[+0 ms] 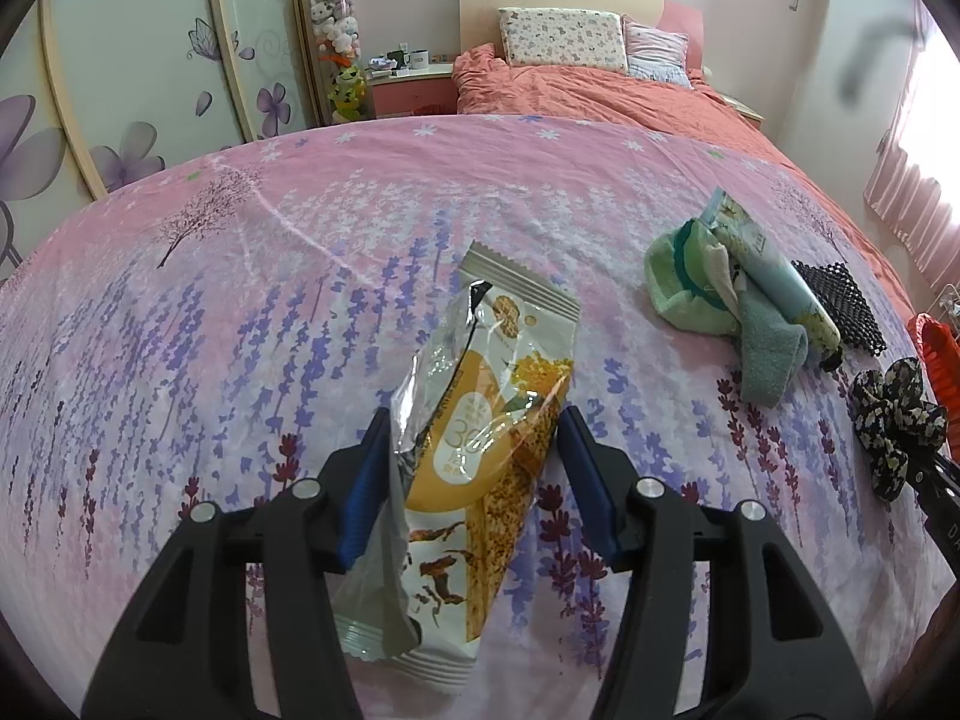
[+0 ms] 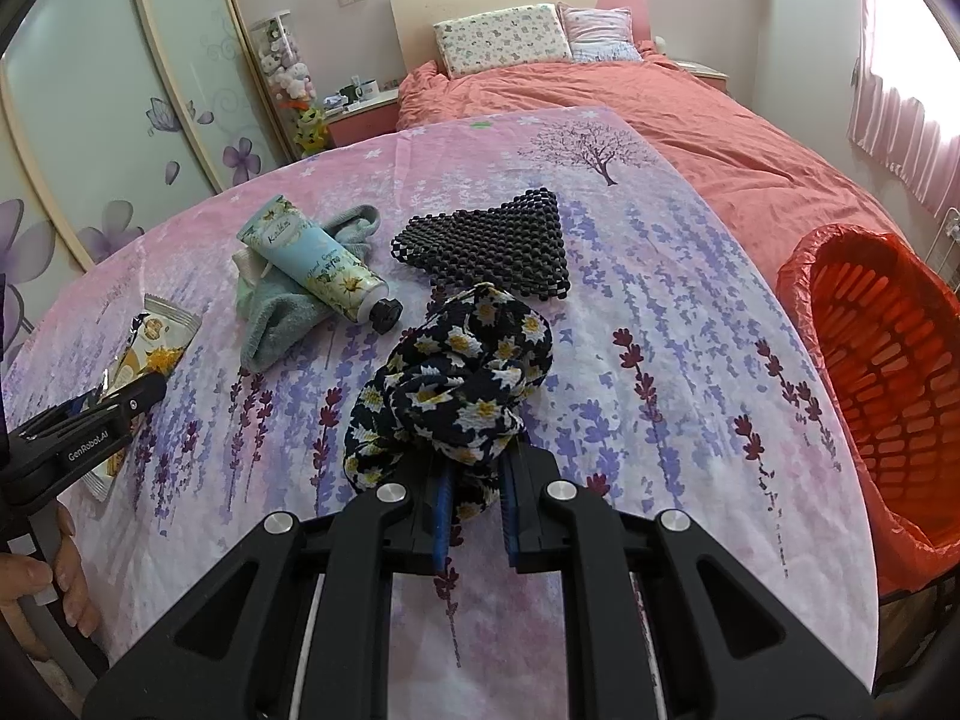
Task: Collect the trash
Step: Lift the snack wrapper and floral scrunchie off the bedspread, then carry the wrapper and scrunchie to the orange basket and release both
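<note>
Left gripper (image 1: 471, 468) sits about half open around the wrapper (image 1: 474, 438), pads not really biting, so it could slide off onto the bed (image 1: 180, 312). Right gripper (image 2: 474, 516) is clamped on the scrunchie (image 2: 456, 384), not trash, near the bin (image 2: 876, 360).

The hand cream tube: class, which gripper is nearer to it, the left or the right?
Right. The right gripper, shut on the floral scrunchie, sits just in front of the hand cream tube. The left gripper straddles the snack wrapper, farther off to the tube's left.
</note>
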Action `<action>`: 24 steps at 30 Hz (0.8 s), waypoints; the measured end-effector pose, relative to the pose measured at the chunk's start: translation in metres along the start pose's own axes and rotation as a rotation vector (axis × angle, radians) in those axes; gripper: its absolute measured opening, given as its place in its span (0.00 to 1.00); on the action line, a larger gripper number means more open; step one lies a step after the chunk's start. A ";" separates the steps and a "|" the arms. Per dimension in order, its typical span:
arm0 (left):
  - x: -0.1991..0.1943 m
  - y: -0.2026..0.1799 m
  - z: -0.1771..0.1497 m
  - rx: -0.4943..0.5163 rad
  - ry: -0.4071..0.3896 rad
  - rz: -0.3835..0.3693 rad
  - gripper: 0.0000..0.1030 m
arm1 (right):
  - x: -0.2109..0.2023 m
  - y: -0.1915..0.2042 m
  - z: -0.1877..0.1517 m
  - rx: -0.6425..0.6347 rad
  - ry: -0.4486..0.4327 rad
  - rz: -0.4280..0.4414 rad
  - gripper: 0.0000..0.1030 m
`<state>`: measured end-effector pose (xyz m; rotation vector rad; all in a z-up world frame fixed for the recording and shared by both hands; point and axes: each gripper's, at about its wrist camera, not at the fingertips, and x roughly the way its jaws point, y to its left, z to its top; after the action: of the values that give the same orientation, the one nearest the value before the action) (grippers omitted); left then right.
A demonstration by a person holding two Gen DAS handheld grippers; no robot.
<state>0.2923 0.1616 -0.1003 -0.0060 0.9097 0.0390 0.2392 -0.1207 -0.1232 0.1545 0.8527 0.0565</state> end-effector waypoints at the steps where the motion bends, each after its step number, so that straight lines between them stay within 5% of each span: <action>1: 0.000 0.000 0.000 0.000 0.000 0.000 0.54 | 0.000 0.000 0.000 0.001 0.000 0.001 0.12; 14: -0.003 0.002 -0.004 0.008 -0.009 -0.026 0.47 | -0.005 0.001 -0.001 -0.009 -0.015 -0.004 0.12; 24: -0.030 -0.012 -0.023 0.069 -0.049 -0.064 0.42 | -0.053 -0.027 -0.005 0.073 -0.101 0.069 0.08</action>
<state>0.2559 0.1486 -0.0908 0.0295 0.8609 -0.0515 0.2003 -0.1529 -0.0907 0.2532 0.7487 0.0814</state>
